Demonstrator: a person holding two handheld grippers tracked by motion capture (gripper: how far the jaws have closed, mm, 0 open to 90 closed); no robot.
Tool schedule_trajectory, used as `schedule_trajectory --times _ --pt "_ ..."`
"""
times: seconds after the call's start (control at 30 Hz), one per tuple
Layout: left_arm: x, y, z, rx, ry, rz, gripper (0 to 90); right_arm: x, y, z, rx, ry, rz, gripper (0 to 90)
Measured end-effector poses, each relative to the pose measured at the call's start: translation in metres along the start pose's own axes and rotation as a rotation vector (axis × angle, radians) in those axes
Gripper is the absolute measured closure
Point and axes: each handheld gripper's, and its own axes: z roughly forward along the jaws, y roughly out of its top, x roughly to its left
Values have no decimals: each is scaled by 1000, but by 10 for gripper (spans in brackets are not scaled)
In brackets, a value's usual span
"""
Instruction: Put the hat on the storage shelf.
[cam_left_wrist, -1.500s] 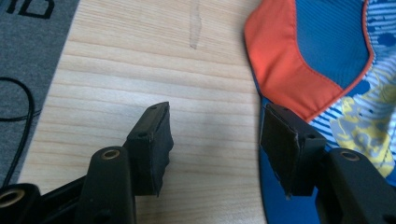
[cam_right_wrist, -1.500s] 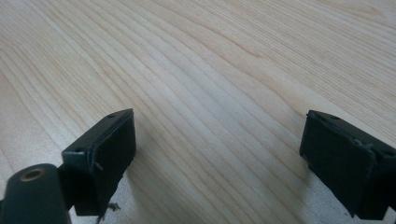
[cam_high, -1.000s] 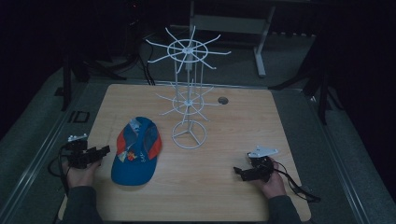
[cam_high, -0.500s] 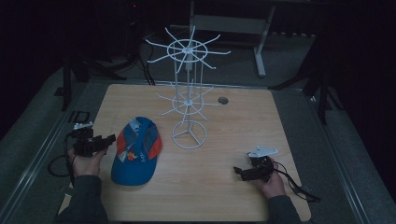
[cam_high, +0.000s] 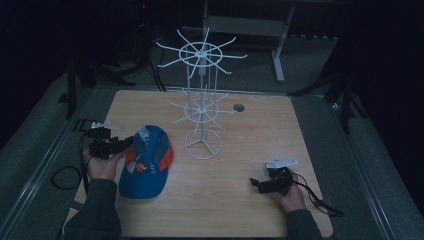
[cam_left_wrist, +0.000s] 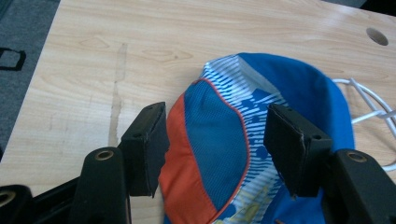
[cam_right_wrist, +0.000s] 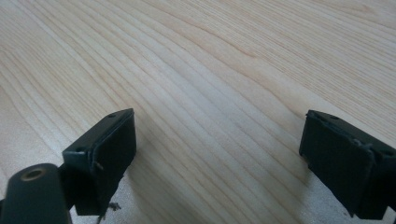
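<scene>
A blue cap (cam_high: 147, 161) with orange and white panels lies on the left part of the wooden table (cam_high: 260, 130). My left gripper (cam_high: 128, 143) hovers at the cap's left edge, pointing right. In the left gripper view its jaws (cam_left_wrist: 215, 114) stand wide apart, with the cap (cam_left_wrist: 289, 79) below and between them and neither pad pressing on it. A white wire rack (cam_high: 201, 107) with radiating hooks stands on a ring base at the table's middle. My right gripper (cam_high: 256, 184) rests low near the front right, open, with bare wood (cam_right_wrist: 210, 56) between its jaws (cam_right_wrist: 219, 116).
A small round hole (cam_high: 238, 107) sits in the tabletop behind the rack. Cables trail from both grippers over the table's side edges. Dark floor and a metal frame (cam_high: 280, 45) lie beyond the far edge. The rack's wire base (cam_left_wrist: 369, 100) lies just past the cap.
My left gripper has risen and moved away from the front edge, closing in on the cap's left side. The right gripper has stayed put.
</scene>
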Motion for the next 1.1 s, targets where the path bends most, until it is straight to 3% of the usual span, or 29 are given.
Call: schedule_trajectory --times 0.7,1.1 --pt "-40 15 10 -1 -67 43 382 0 0 0 1 -2 2 107" --pt "-61 11 29 45 -96 84 350 0 0 0 1 -3 2 107"
